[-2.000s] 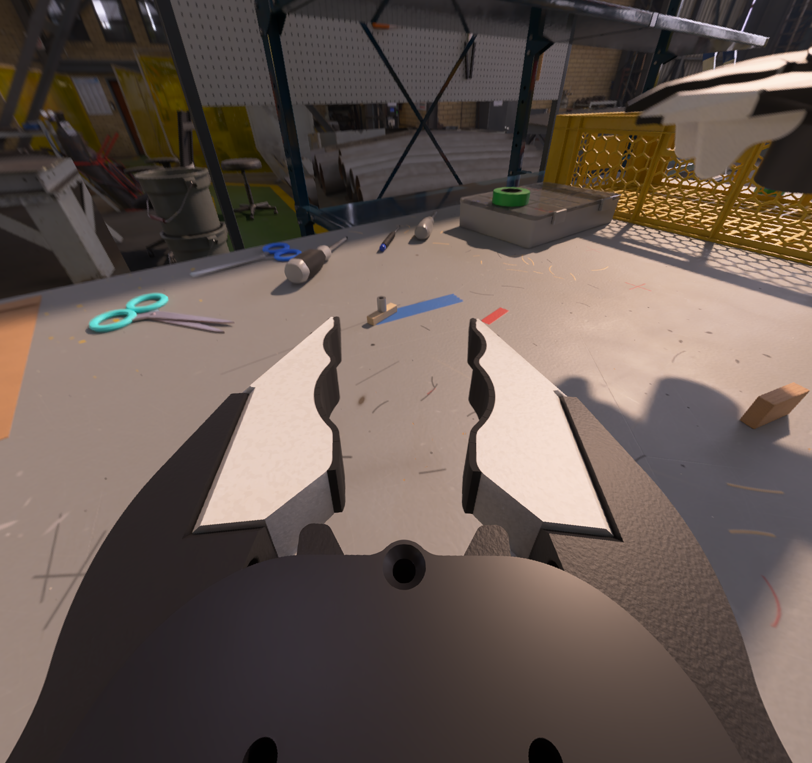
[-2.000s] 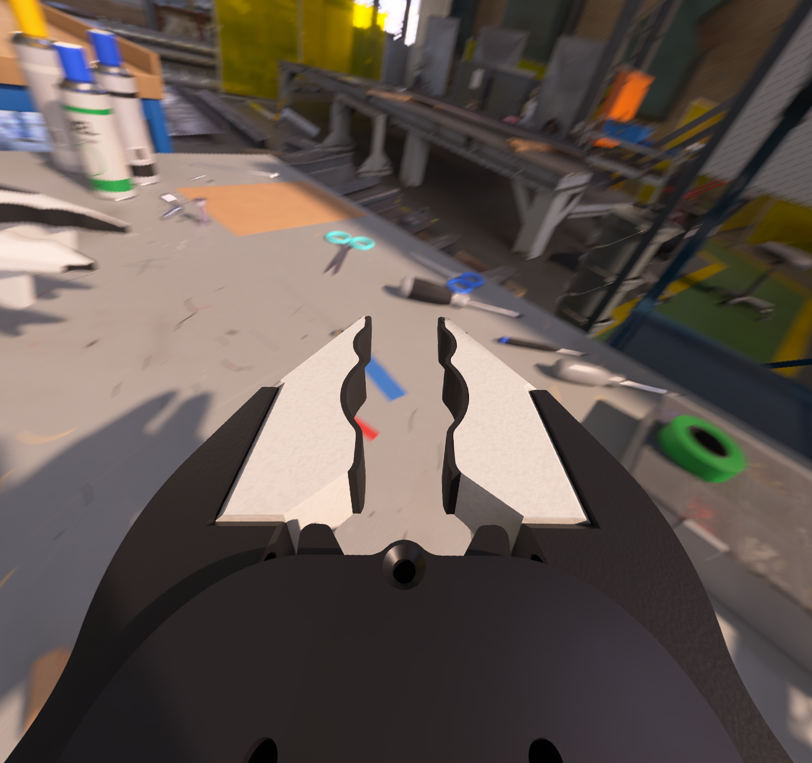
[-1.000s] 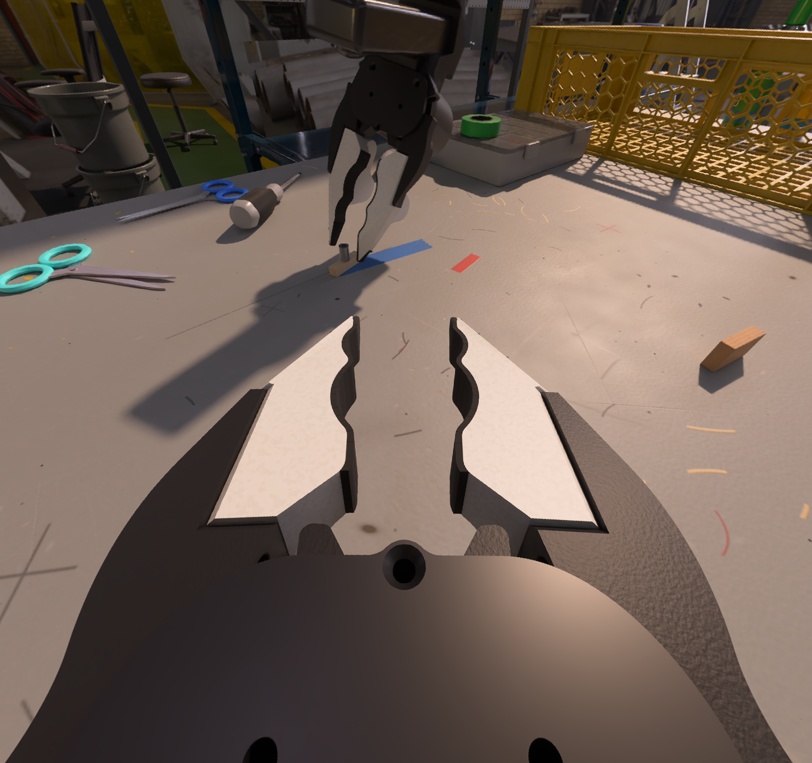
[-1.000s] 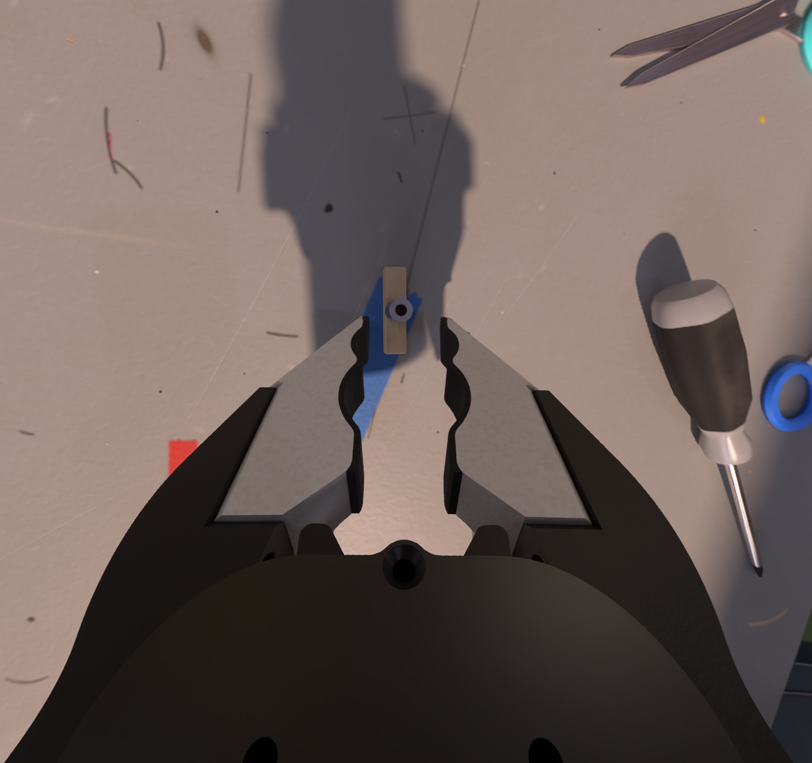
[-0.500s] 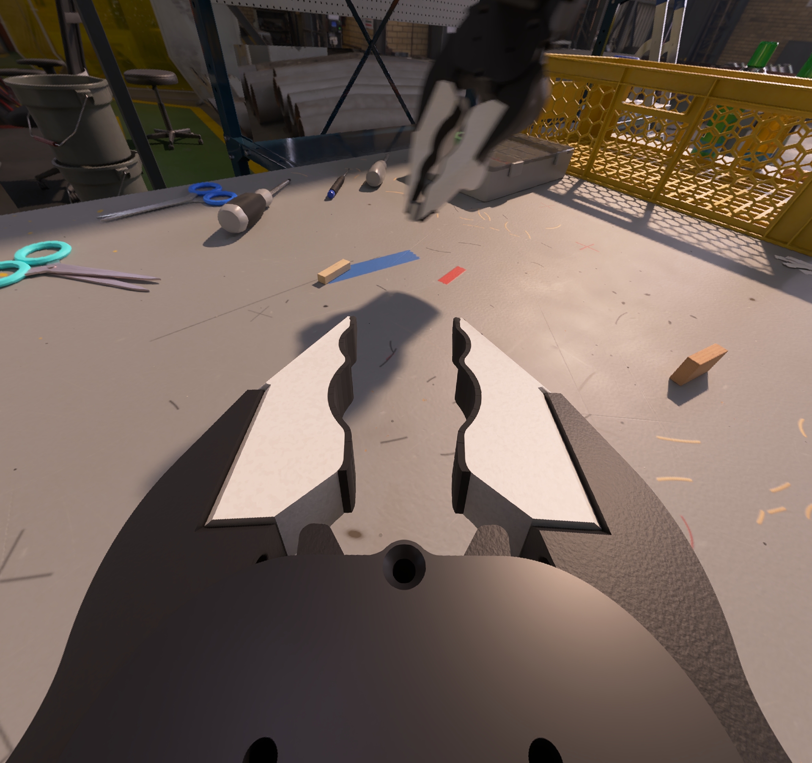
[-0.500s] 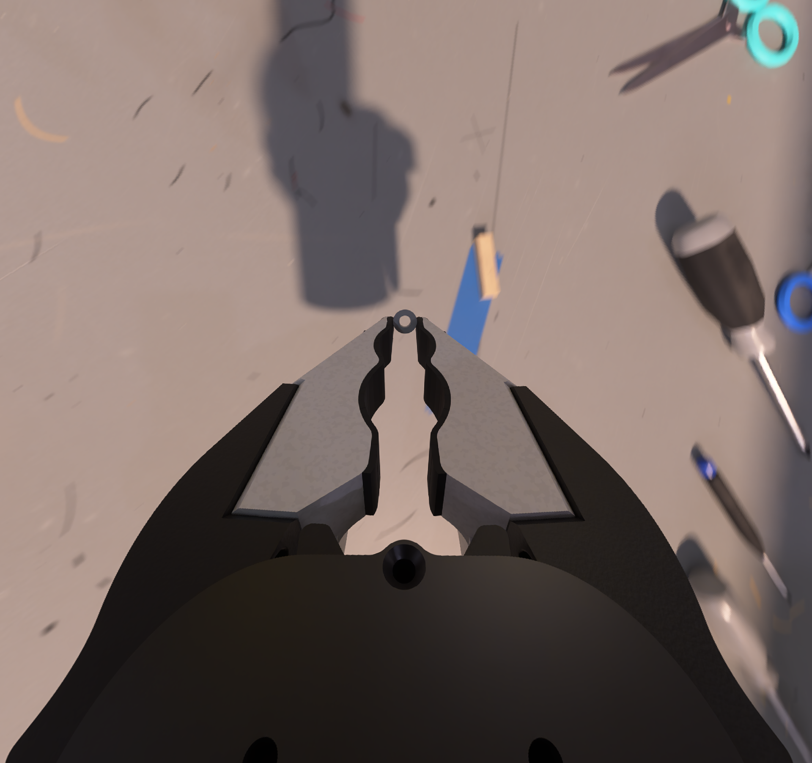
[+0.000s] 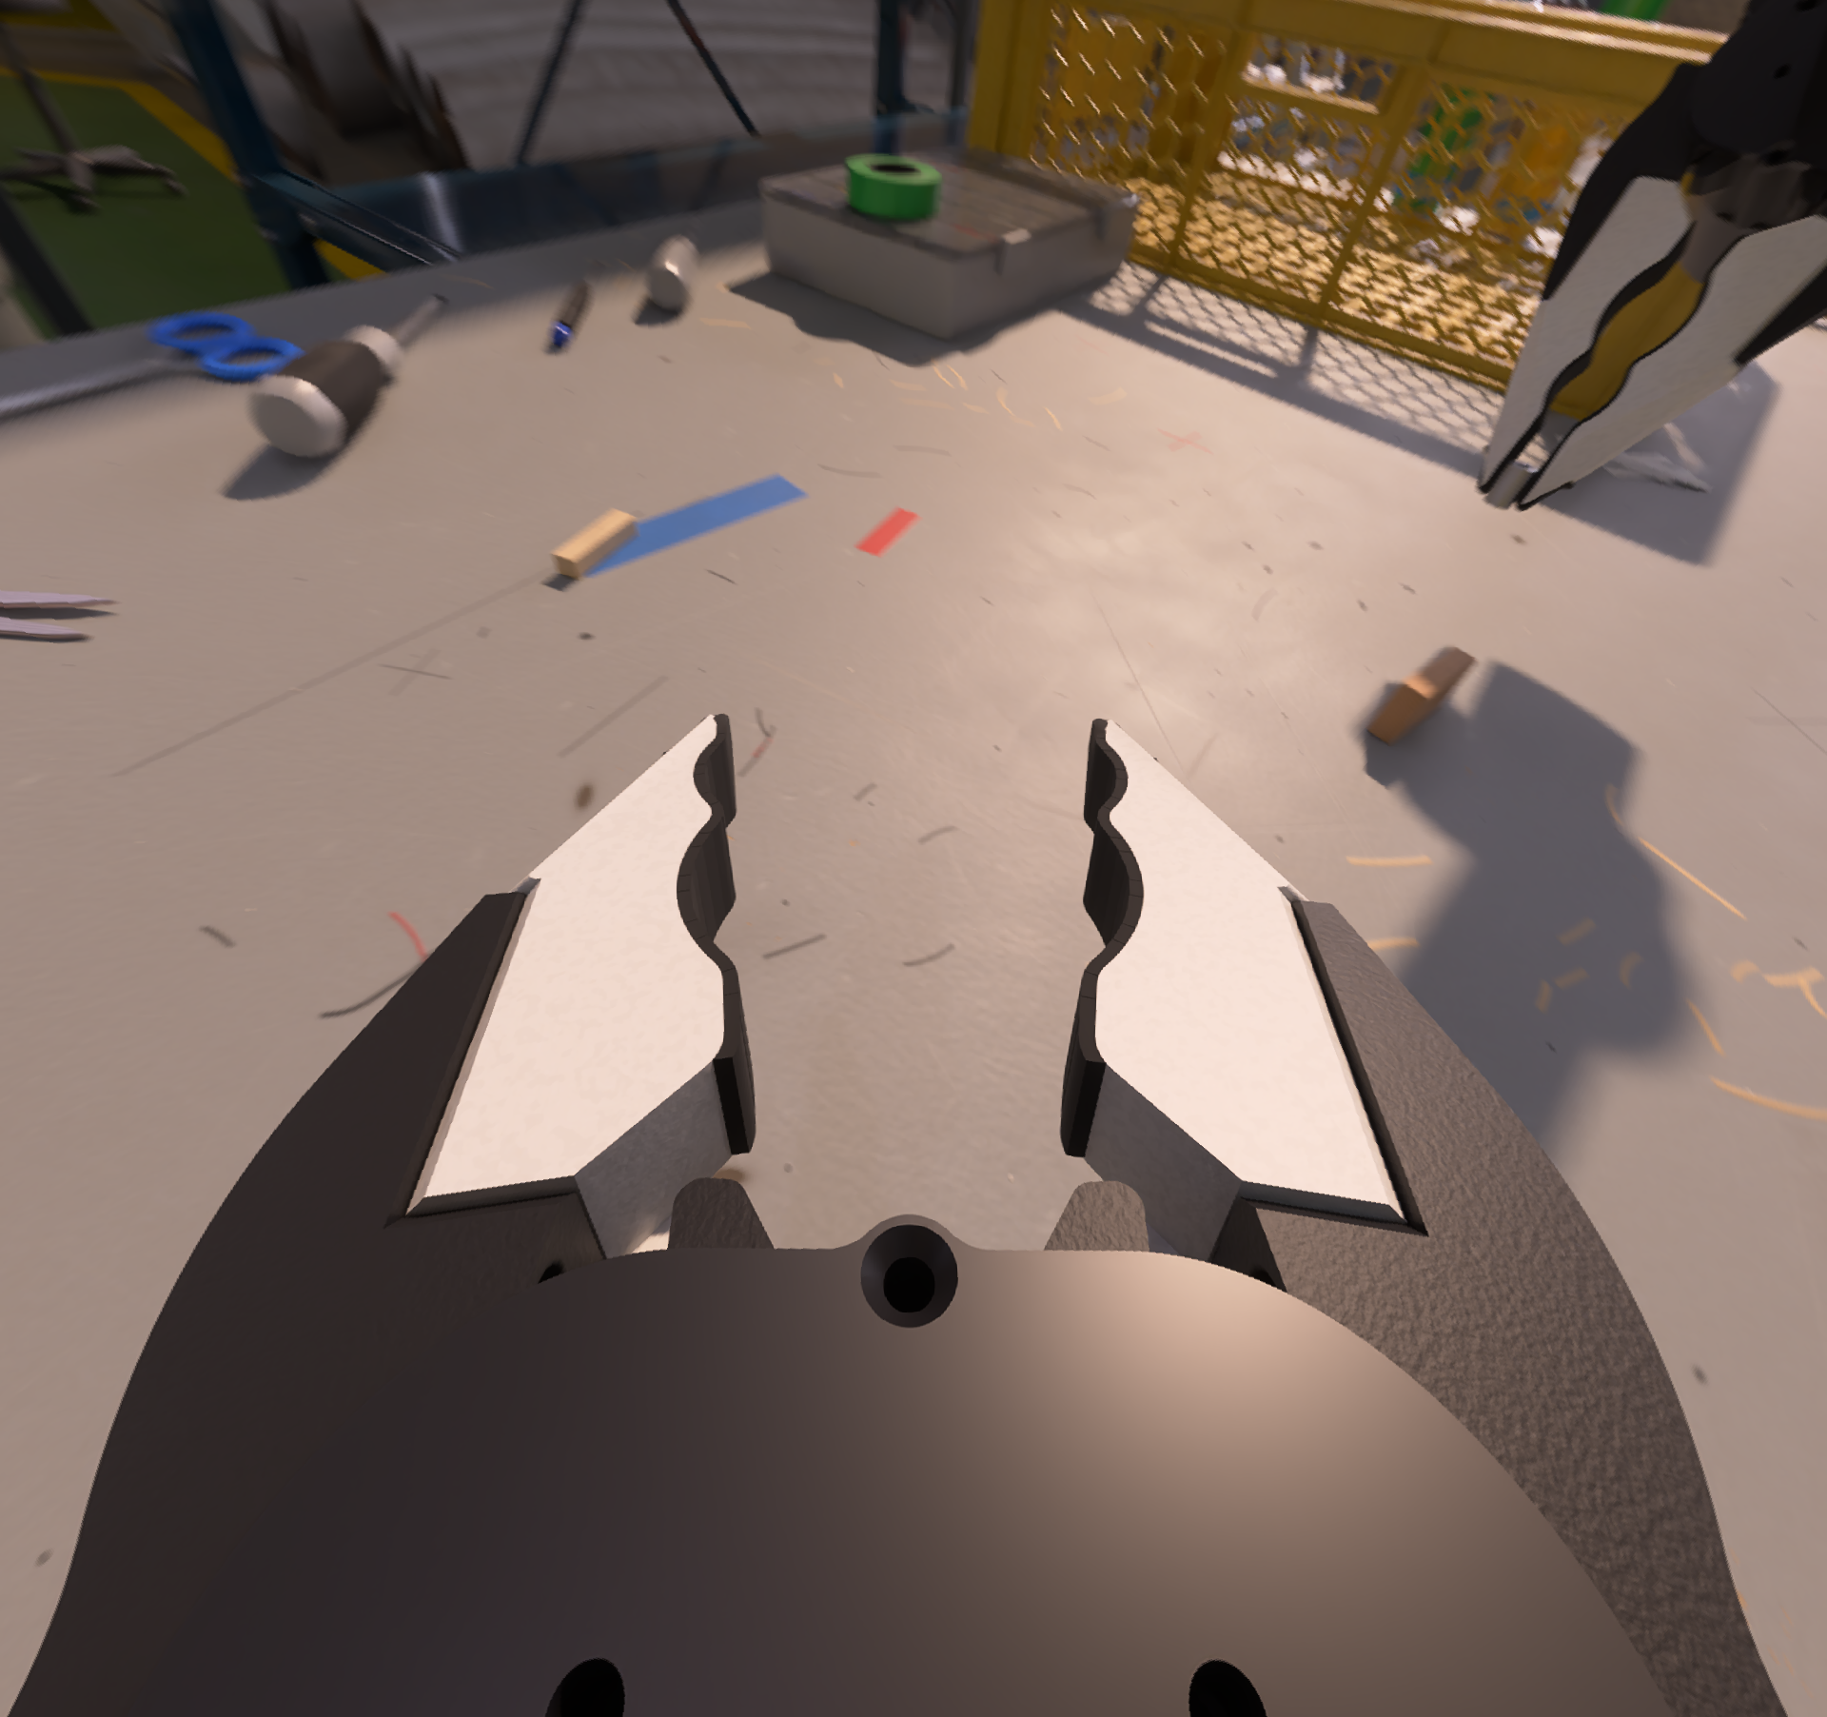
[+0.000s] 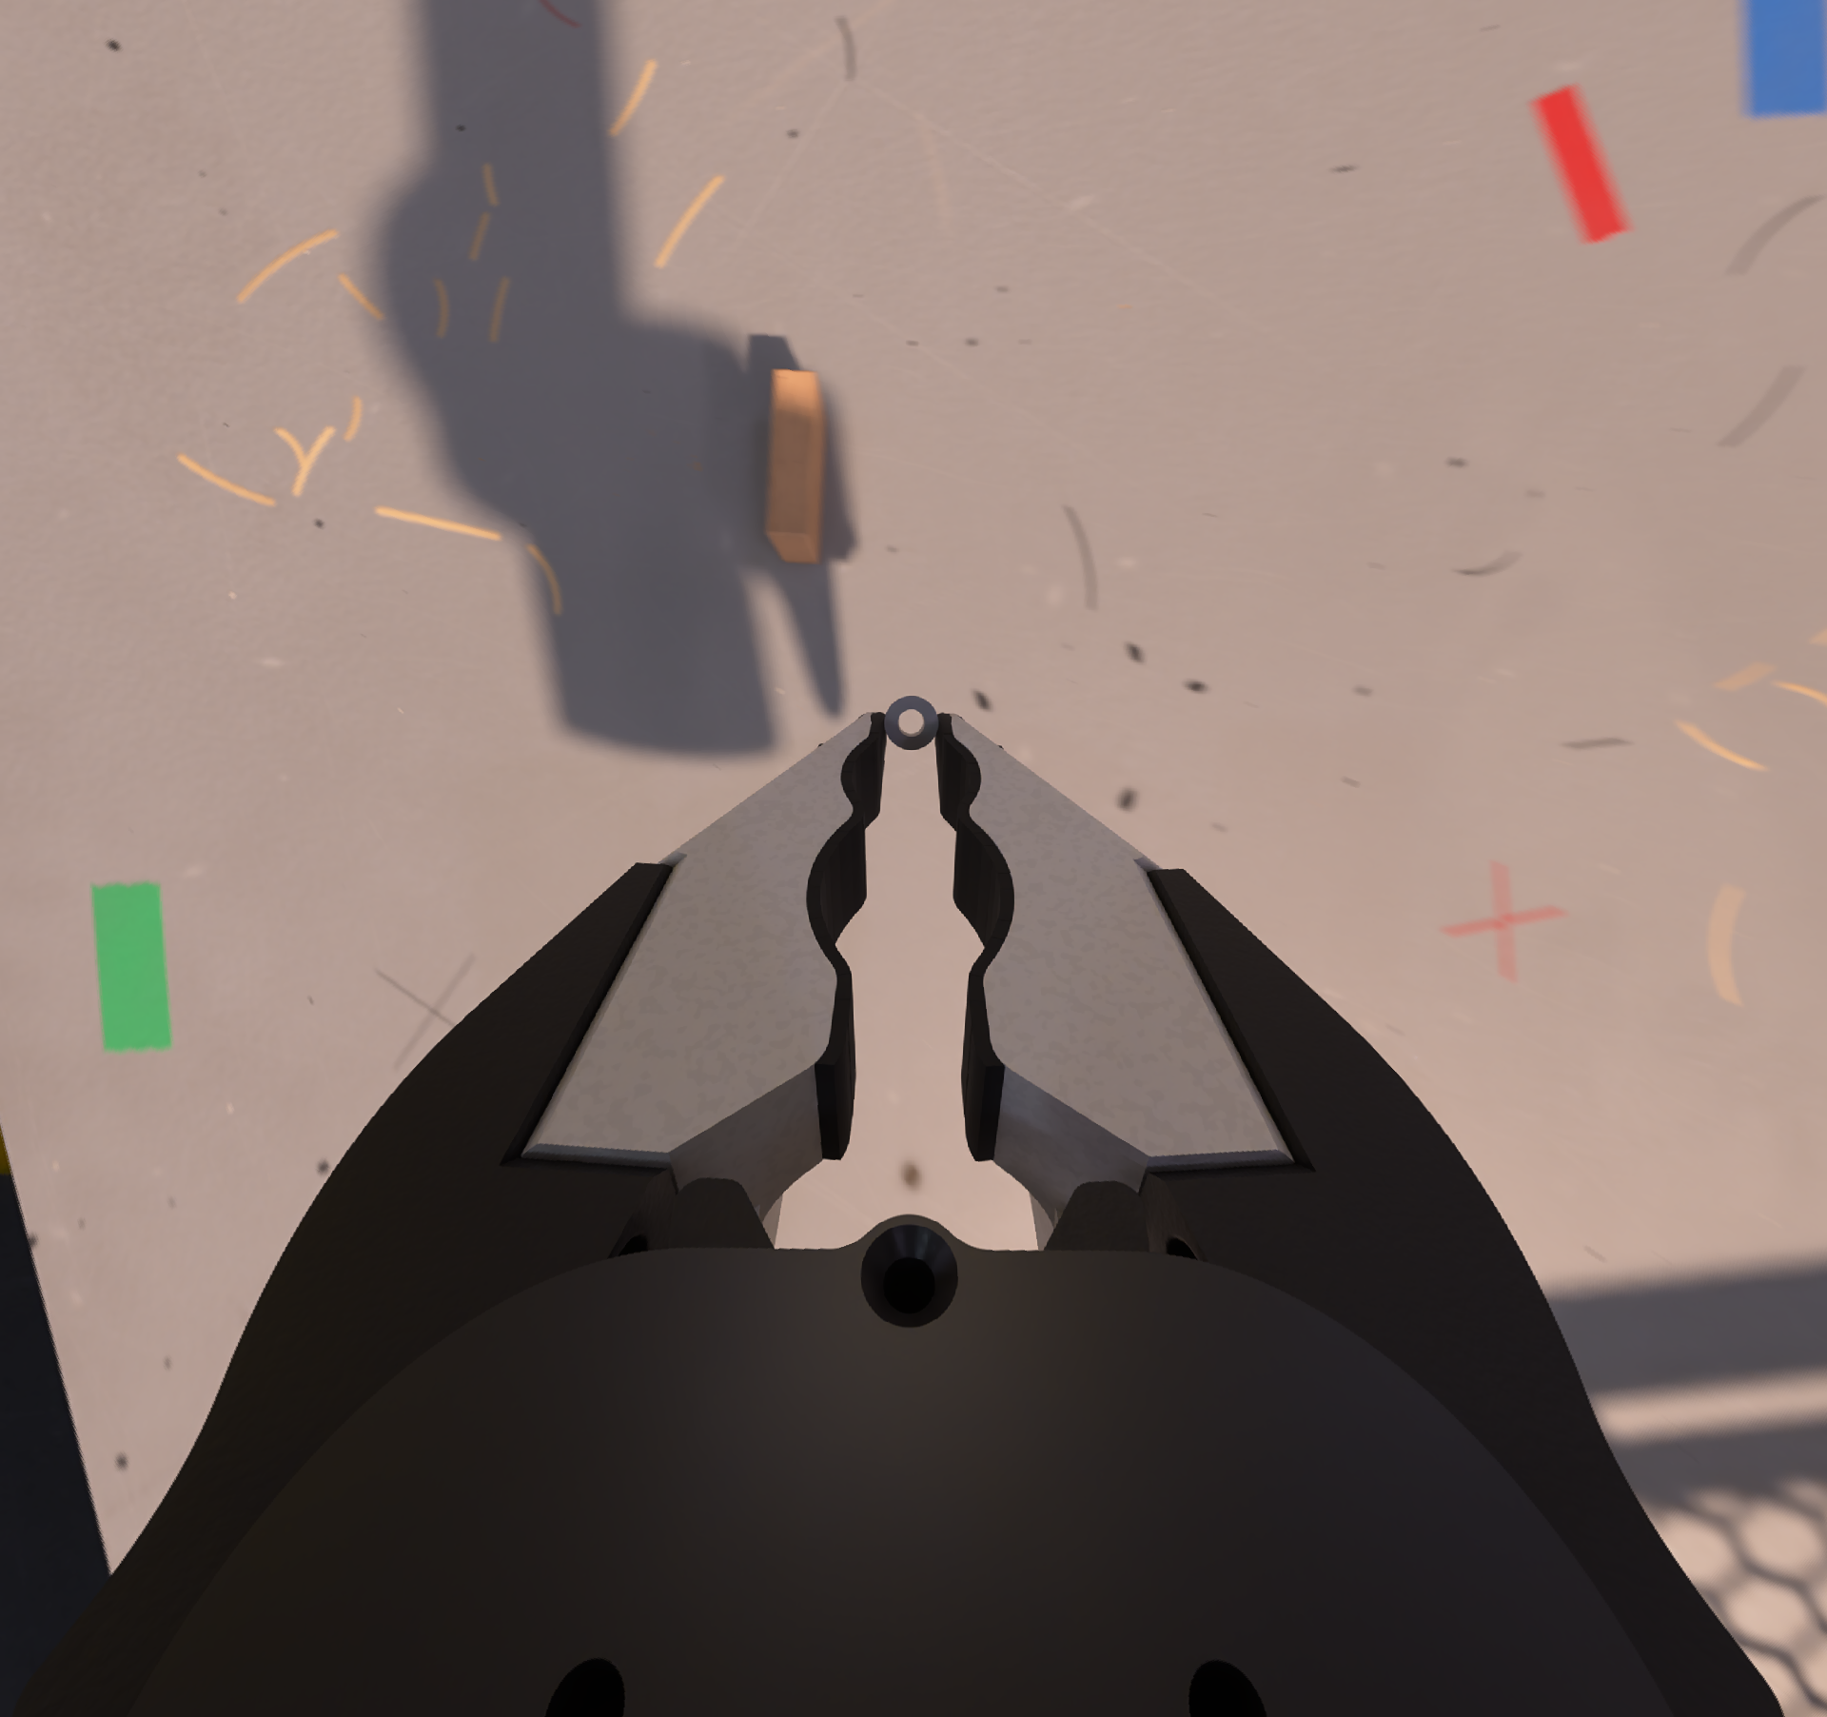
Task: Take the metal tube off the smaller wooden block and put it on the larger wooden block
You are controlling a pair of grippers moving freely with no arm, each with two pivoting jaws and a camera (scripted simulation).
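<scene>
My right gripper [image 8: 910,725] points straight down and is shut on the small metal tube [image 8: 910,718], seen end-on at its fingertips. The larger wooden block [image 8: 796,463], orange-brown, lies on the table just ahead and slightly left of the tube, beside the gripper's shadow. In the left wrist view the right gripper [image 7: 1518,488] hangs high at the right, above and beyond that block [image 7: 1419,693]. The smaller pale wooden block [image 7: 593,540] lies bare at one end of a blue tape strip [image 7: 707,518]. My left gripper [image 7: 910,740] is open and empty above the table.
A yellow mesh crate [image 7: 1315,147] stands at the back right. A grey box [image 7: 939,246] with a green tape roll [image 7: 893,184] is at the back. A screwdriver [image 7: 326,389], blue scissors [image 7: 222,349] and a pen [image 7: 568,315] lie at back left. Red tape [image 8: 1579,164], green tape [image 8: 131,965].
My right gripper shut on the tube, lifted it off the smaller block and carried it right, to just short of the larger block. My left gripper has opened wider.
</scene>
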